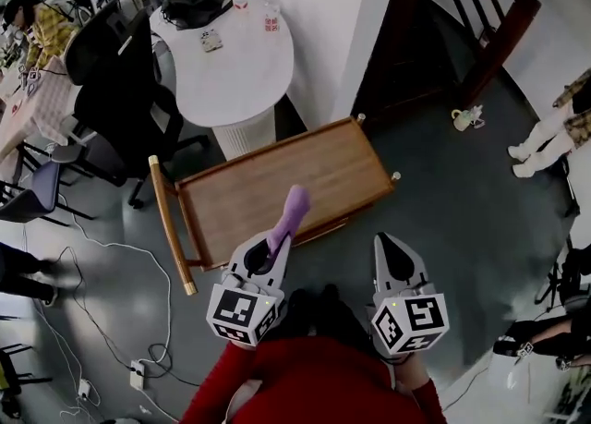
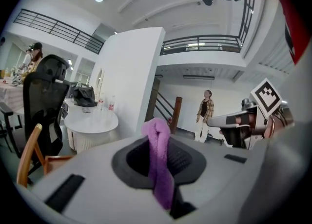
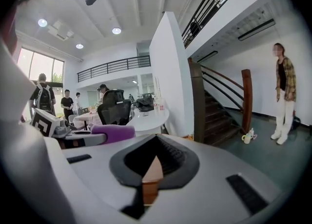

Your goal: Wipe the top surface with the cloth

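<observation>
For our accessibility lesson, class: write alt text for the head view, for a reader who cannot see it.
Seen from above, the left gripper pinches a purple cloth that points over the near edge of a wooden cart top. The right gripper beside it holds nothing, over the dark floor.

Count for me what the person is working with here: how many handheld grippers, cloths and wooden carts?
Grippers: 2, left gripper and right gripper
Purple cloth: 1, pinched in the left gripper
Wooden cart: 1
Total: 4
</observation>
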